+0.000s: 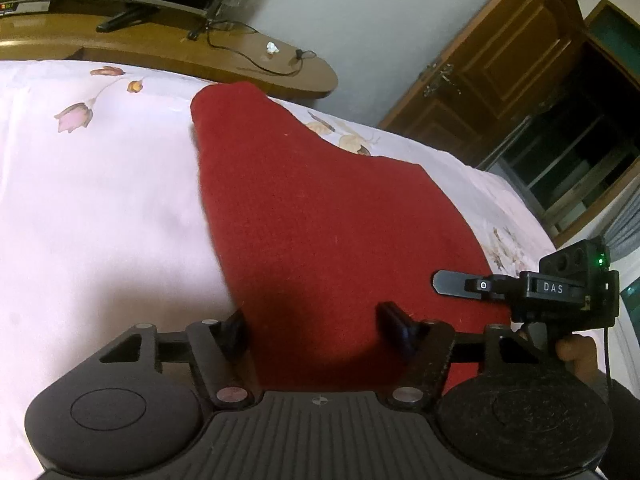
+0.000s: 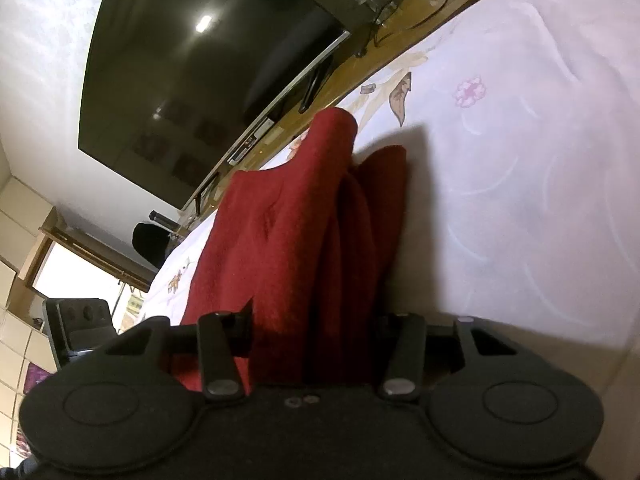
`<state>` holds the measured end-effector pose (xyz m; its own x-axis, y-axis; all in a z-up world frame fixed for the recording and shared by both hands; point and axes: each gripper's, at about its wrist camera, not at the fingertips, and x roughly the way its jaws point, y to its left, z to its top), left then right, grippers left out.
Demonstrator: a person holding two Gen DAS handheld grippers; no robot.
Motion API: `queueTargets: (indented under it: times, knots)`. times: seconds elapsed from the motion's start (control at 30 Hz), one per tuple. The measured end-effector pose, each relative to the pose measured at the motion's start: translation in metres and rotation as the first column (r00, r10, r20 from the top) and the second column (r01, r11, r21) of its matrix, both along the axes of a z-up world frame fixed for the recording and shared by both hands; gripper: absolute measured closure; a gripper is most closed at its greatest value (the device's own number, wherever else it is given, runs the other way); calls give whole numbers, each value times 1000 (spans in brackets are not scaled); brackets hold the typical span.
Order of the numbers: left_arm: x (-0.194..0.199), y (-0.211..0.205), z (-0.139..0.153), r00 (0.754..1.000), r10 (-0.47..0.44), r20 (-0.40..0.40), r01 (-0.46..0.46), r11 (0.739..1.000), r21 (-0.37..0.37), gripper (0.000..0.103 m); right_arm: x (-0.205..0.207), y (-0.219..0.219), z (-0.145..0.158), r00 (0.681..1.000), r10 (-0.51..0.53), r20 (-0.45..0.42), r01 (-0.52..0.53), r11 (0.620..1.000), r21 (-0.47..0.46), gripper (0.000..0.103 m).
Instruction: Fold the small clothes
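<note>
Right at the lens in both wrist views, red cloth fills the gap between my fingers. My left gripper (image 1: pixel 312 326) stands with its fingers spread astride the near hem of the red garment (image 1: pixel 320 216); I cannot tell whether the pads actually press the fabric. My right gripper (image 2: pixel 316 332) has cloth bunched between its fingers, which stand part-way apart, and it looks like a pinch on the gathered edge, though the contact itself is hidden.

That garment lies on the pink floral bedsheet (image 1: pixel 100 200), spread flat on the left side and rucked into upright folds on the right. Its long axis runs away from me, tapering to a narrow end that points toward the wooden TV bench (image 1: pixel 240 60).

I judge this as the grasp stage before 1 fold: both near corners being taken. Next I need firm pinches on both sides, then an even lift carrying the near edge toward the far end.
</note>
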<state>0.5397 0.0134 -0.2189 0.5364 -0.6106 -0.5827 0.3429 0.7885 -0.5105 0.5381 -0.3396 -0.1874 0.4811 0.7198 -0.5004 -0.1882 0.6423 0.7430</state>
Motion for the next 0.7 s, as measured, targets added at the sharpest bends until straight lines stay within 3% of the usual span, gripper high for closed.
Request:
queueTargets:
  times: [0.3,0.4,0.53,0.6,0.7]
  knots:
    - [-3,-4,0,1000,5,19,-5,1000,4,43,-3,6,1,1000,-25,13,26,999,-33,55]
    - [-10,-5,1,997,5,72,-4,1000,-10,43,-6,9,4,999,-37,17,38,998,-50,55]
    - [-8,1,-1,998,23,51,-20,999,-44,48,-12,23,16,999,-23,49,29,992,-124,56]
    - [-12,5,3,998,20,57,-16,998,-62,54,-14,24,23,998,-34,54,40,991,-129,60]
    - [-19,13,13,997,10,77,-4,997,-76,55,-24,30,44,994,-20,105,31,994,-103,61]
